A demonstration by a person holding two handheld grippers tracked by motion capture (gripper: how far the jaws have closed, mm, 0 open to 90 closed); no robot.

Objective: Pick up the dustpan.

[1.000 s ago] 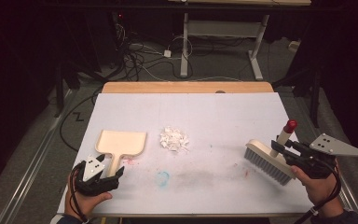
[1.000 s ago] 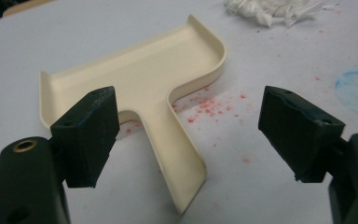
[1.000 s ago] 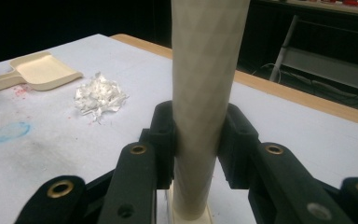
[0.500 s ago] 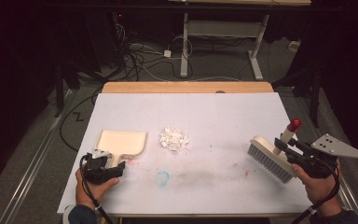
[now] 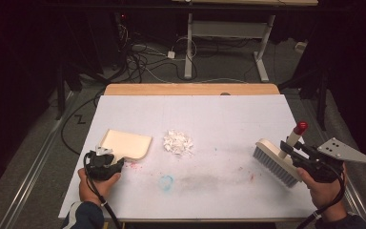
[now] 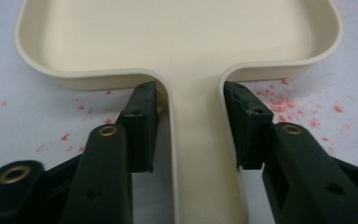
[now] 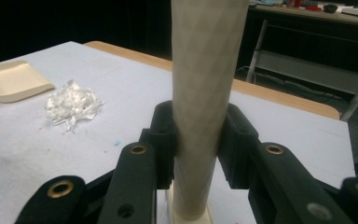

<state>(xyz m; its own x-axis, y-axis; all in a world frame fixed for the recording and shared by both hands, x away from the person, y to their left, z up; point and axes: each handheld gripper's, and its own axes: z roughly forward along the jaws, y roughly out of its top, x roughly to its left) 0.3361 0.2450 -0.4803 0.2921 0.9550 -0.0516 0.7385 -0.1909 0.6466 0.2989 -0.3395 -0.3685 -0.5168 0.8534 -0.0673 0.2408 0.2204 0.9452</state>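
Left gripper (image 6: 191,135), jaws just closing, straddles the handle of the cream dustpan (image 6: 177,42) lying flat on the table (image 5: 219,119); right gripper (image 7: 198,149) clamps the brush (image 5: 277,160) handle; paper scraps (image 5: 177,142) lie beside the dustpan.

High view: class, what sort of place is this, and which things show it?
Probably a lab or workshop set up for recording, not a home: a white-covered table, loose cables on the grey floor, and a metal desk frame in the dark behind.

On the table (image 5: 219,119), the dustpan (image 5: 126,144) lies left of the paper scraps (image 5: 177,142) (brush (image 5: 276,162) far right)
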